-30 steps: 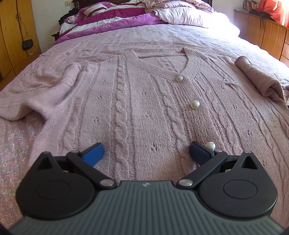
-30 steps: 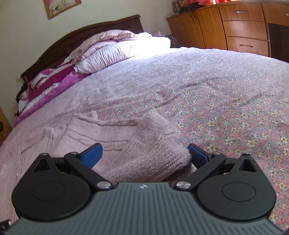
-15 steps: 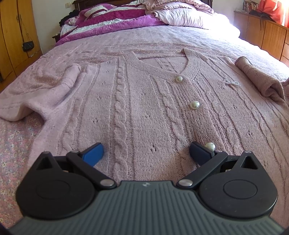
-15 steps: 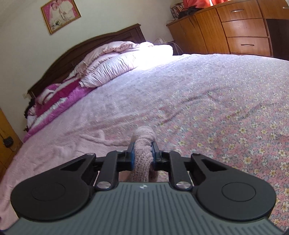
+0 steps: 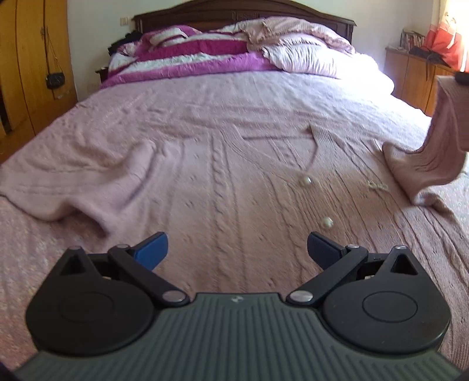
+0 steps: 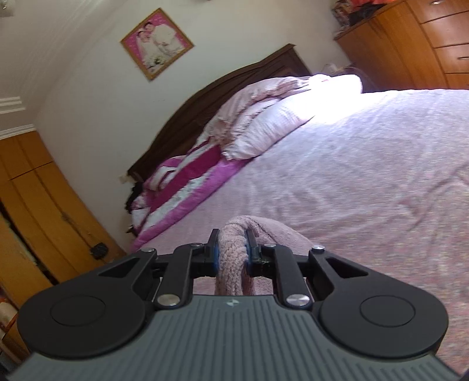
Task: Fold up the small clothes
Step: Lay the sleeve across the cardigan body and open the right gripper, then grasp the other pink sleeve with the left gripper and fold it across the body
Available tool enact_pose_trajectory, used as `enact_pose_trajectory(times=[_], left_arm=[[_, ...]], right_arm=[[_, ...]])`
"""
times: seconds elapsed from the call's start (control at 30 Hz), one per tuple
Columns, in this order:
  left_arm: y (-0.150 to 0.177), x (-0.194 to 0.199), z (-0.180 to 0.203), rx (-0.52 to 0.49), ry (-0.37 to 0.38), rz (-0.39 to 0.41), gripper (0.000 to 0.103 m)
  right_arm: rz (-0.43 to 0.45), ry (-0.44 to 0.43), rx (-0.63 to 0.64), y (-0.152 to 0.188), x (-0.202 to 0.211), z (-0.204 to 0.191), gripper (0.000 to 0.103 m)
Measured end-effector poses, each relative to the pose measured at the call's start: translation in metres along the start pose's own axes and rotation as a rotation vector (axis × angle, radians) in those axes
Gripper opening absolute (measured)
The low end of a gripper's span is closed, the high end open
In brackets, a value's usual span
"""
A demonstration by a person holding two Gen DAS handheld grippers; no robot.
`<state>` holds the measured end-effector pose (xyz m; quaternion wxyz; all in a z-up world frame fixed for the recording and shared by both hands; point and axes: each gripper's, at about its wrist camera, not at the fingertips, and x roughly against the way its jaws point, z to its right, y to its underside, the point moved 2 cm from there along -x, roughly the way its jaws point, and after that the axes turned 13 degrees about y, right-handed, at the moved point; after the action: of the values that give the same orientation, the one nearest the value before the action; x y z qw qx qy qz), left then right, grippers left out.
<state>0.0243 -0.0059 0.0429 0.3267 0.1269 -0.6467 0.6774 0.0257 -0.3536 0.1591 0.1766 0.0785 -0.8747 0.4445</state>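
Across the middle of the bed (image 5: pixel 205 96) a pale pink cable-knit cardigan (image 5: pixel 234 187) lies spread flat, front up, its V-neck pointing toward the headboard (image 5: pixel 243 8). Two pearl buttons show on its placket, one (image 5: pixel 304 180) below the neck and another (image 5: pixel 327 222) nearer the camera. The garment's left sleeve (image 5: pixel 88 187) lies loosely rumpled on the bedspread, out to the side of the body.

The left gripper (image 5: pixel 237 249) hangs just above the lower front of the cardigan with its jaws spread wide and nothing between them; the blue pad (image 5: pixel 152 249) and the dark pad (image 5: pixel 322 249) sit well apart over the knit.

The right gripper (image 6: pixel 231 252) has its jaws closed tight on a bunched fold of the right sleeve (image 6: pixel 234 252), which bulges up between the pads. From the left wrist view that sleeve (image 5: pixel 433 152) rises off the bed at the right edge, lifted and hanging in a curve, its lower part touching the cardigan's shoulder area.

At the head of the bed sit a magenta-and-white quilt (image 5: pixel 190 58) and pale pillows (image 5: pixel 307 55). A framed picture (image 6: pixel 156 44) hangs on the wall, and wooden drawers (image 6: pixel 425 44) stand beside the bed.
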Motion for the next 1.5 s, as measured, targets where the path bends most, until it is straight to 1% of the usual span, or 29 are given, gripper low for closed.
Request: enact_pose_trajectory(times=[0.13, 0.27, 0.43, 0.53, 0.57, 0.6, 0.67, 0.73, 0.83, 0.97, 1.1, 1.3, 1.4, 1.5], left_arm=[[-0.003, 0.007, -0.009, 0.005, -0.011, 0.021, 0.103], [-0.001, 0.011, -0.017, -0.013, -0.03, 0.021, 0.103], [0.003, 0.014, -0.026, -0.033, -0.056, 0.025, 0.103], [0.003, 0.013, -0.03, -0.028, -0.062, 0.023, 0.103], [0.004, 0.013, -0.031, -0.024, -0.062, 0.023, 0.103], [0.004, 0.013, -0.032, -0.022, -0.062, 0.023, 0.103], [0.003, 0.013, -0.032, -0.023, -0.061, 0.024, 0.103], [0.003, 0.013, -0.031, -0.029, -0.061, 0.026, 0.103], [0.003, 0.011, -0.028, -0.032, -0.054, 0.027, 0.103], [0.001, 0.01, -0.021, -0.03, -0.023, 0.027, 0.103], [-0.003, 0.012, -0.012, -0.034, 0.015, 0.038, 0.103], [-0.015, 0.013, 0.006, -0.046, 0.078, 0.051, 0.103], [-0.02, 0.009, 0.015, -0.054, 0.114, 0.052, 0.103], [-0.025, 0.001, 0.027, -0.087, 0.13, 0.061, 0.103]], right_arm=[[-0.026, -0.042, 0.061, 0.016, -0.013, -0.045, 0.017], [-0.086, -0.041, 0.088, 0.043, -0.035, -0.071, 0.017], [-0.17, -0.026, 0.12, 0.088, -0.065, -0.082, 0.017], [-0.228, -0.03, 0.106, 0.107, -0.077, -0.08, 0.019], [-0.246, -0.036, 0.095, 0.113, -0.079, -0.08, 0.027], [-0.26, -0.032, 0.087, 0.117, -0.081, -0.08, 0.031], [-0.252, -0.025, 0.098, 0.12, -0.079, -0.08, 0.059], [-0.218, -0.023, 0.129, 0.12, -0.075, -0.079, 0.071], [-0.17, -0.004, 0.208, 0.116, -0.063, -0.075, 0.078], [-0.102, 0.064, 0.327, 0.114, -0.047, -0.063, 0.082], [-0.052, 0.14, 0.398, 0.12, -0.031, -0.04, 0.082], [-0.052, 0.27, 0.491, 0.134, -0.025, -0.007, 0.082], [-0.053, 0.289, 0.511, 0.137, -0.024, 0.005, 0.082], [-0.058, 0.305, 0.526, 0.141, -0.027, 0.014, 0.082]])
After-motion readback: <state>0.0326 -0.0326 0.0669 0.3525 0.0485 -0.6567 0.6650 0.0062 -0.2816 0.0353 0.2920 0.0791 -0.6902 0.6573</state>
